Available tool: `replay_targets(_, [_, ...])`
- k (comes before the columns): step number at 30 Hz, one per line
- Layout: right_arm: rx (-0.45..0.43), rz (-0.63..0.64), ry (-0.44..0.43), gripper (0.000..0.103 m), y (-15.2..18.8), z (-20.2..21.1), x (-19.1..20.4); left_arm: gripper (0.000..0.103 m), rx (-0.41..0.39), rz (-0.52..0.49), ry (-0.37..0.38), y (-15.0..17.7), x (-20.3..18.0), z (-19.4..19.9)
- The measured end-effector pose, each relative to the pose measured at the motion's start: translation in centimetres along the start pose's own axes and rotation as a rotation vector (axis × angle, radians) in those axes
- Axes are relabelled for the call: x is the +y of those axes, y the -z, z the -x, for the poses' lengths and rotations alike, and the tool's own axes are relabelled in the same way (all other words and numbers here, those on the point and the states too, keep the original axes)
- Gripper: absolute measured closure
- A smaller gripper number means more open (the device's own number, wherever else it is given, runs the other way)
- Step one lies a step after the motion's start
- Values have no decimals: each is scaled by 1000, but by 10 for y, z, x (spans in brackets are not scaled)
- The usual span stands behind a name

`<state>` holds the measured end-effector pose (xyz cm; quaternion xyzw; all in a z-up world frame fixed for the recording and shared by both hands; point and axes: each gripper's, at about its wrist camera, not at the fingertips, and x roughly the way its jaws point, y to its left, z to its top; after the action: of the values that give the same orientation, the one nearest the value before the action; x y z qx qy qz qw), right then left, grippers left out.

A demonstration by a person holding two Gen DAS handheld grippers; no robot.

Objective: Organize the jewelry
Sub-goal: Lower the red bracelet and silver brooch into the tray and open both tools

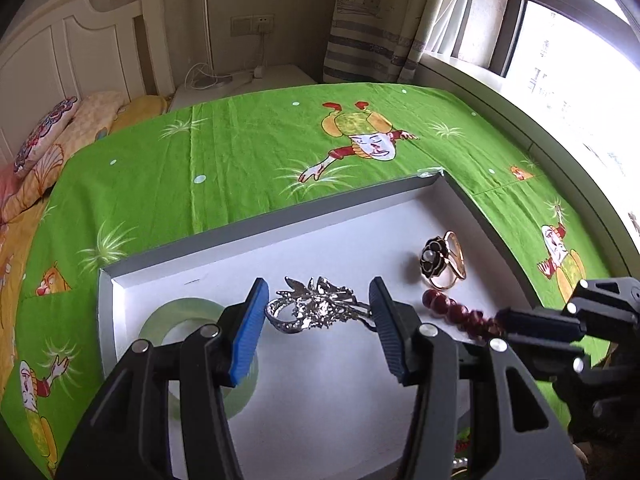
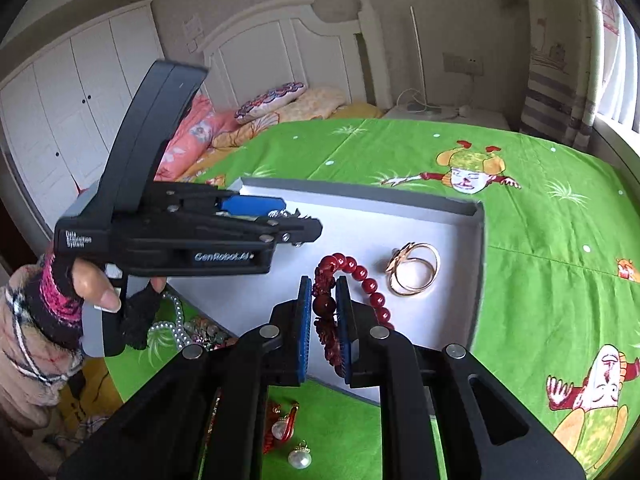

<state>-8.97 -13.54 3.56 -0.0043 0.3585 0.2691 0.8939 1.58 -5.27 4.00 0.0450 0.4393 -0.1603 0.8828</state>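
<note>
Your two grippers work over the grey tray on the green bedsheet.

Your left gripper stands wide open, its blue pads either side of the silver brooch on the tray floor, gripping nothing. Your right gripper is closed on the red bead bracelet, which curls onto the tray near the gold ring. A pale green bangle lies at the tray's left.
</note>
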Motion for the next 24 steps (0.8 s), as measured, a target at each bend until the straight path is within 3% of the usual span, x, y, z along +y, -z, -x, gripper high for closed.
replay_targets(3, [9,11,1,84,6,-8,6,46,3,27,-13,3,10,-2])
replay_targets(4, [5,9,-5,79,8,-7,6,36,-15,39,-6,5,15,3])
replay_targets(5, [-2,7,-7,74,10,-4,4,28,-40,54,-5,7,20,11])
replay_targets(8, [-28,-22,-5,72,15,8,-3,20,-126,98,-24,14,37,43])
replay_targets(12, [-66,-66,-1,72,26,30,-14,3,-276,145,-124,40,56,97])
replay_targets(14, [-74,-75,6,71,33,39,-17,2,-328,153,-186,60,61,120])
replay_targets(17, [-71,-65,30,64,44,48,-16,2,-343,157,-255,96,70,142])
replay_targets(20, [-70,-42,43,47,55,53,-12,2,-350,169,-273,134,76,155])
replay_targets(24, [-52,-2,60,47,67,53,-4,2,-331,178,-276,177,80,157])
